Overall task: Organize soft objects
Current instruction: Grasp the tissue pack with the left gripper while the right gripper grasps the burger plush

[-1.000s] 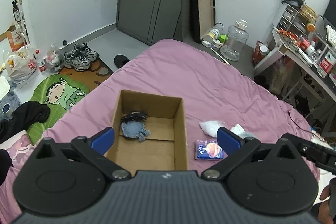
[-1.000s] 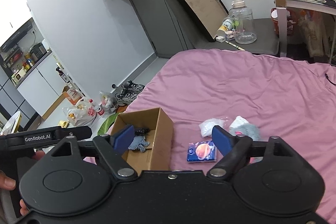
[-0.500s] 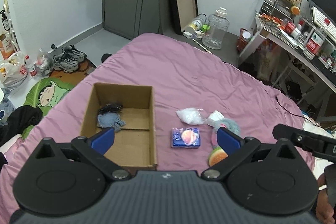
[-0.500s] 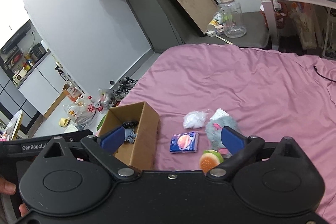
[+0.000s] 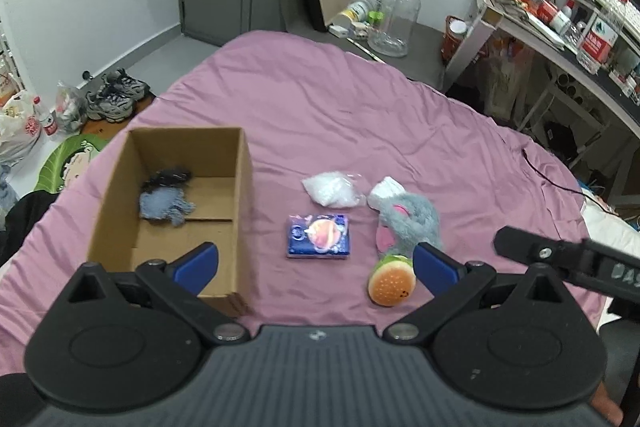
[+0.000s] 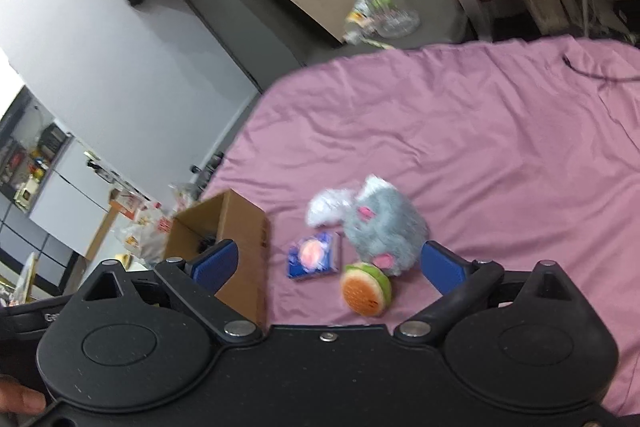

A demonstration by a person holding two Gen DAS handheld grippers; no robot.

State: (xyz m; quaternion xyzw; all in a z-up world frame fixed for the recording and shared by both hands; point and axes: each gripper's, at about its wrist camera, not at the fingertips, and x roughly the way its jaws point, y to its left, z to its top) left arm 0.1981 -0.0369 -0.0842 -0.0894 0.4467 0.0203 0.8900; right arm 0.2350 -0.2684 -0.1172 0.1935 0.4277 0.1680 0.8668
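Open brown cardboard box [image 5: 168, 203] is sitting on the pink bedsheet [image 5: 320, 115], at the left of the spread. One item is lying inside already: a frayed blue-grey denim scrap with dark fringe [image 5: 166, 197].

Just right of the box, apart from it: flat blue tissue pack with a peach print [image 5: 319, 235]. Beyond that, a crinkled clear plastic bag of white filling [image 5: 330, 190], touching or nearly touching the grey plush mouse with pink ears [image 5: 408, 223]. A round burger-shaped plush toy [image 5: 391, 281] is lying at the mouse's near end, against it.

Left gripper [image 5: 316, 269] is hovering above the near edge of the bed, jaws wide, holding nothing. Right gripper [image 6: 330, 265] is likewise hovering with jaws wide and empty; its view is blurred.

Judged step: approach for the next pick, four soft items not yet boxed. Burger toy and mouse are lying nearest the right gripper. Next move is calling for lowering over one toy only, closing on its bulk, and carrying it leftward over the box wall.
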